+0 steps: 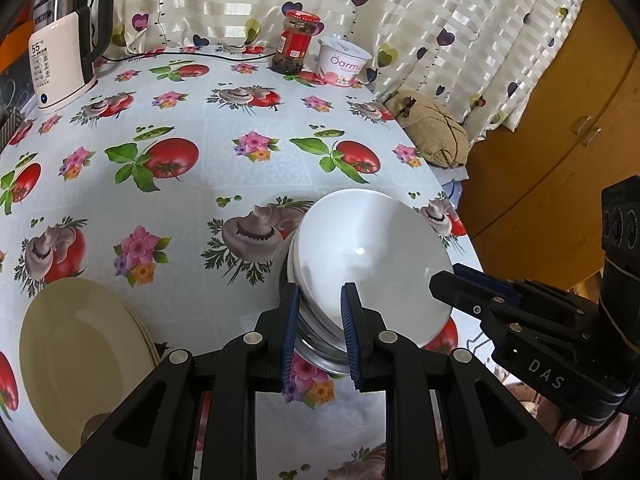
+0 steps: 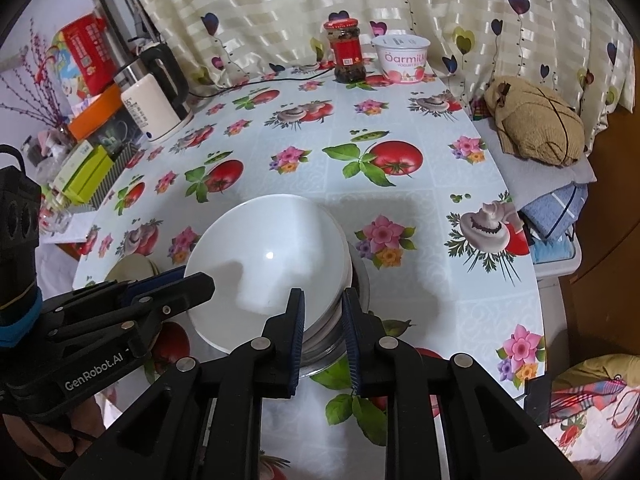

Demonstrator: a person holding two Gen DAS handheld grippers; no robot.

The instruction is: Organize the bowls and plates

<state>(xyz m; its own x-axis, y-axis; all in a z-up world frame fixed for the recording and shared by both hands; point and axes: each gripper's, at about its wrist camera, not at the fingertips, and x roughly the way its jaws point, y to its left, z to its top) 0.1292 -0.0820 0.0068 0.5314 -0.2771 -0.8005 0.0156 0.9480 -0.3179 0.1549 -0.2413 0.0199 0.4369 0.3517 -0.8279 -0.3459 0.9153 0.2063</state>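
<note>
1. White glossy ceramic bowls [image 1: 372, 252], nested in a stack and sitting on a clear glass or metal base, resting near the table's near edge on the pale-blue oilcloth printed with tomatoes, mushrooms and flowers [image 1: 224, 128].
2. Left gripper [image 1: 320, 332] clenching on the near-left rim of the stack, blue-padded fingers [image 1: 290, 332] pressing the stacked rims from both sides.
3. Right gripper [image 2: 323, 334] likewise clamping on the stack's near-right rim, jaws nearly closed around the layered edges.
4. Each gripper showing in the other's view, flanking the stack on opposite sides.
5. Cream-yellow round plates [image 1: 80, 356], piled, lying just left of the bowls, apart from them.
6. Standing at the far edge by the heart-patterned curtain [image 1: 400, 12]: red-lidded glass sauce jar [image 1: 294, 42] beside a white yogurt tub [image 1: 344, 62]; white electric kettle with black handle [image 1: 64, 56] at far left.
</note>
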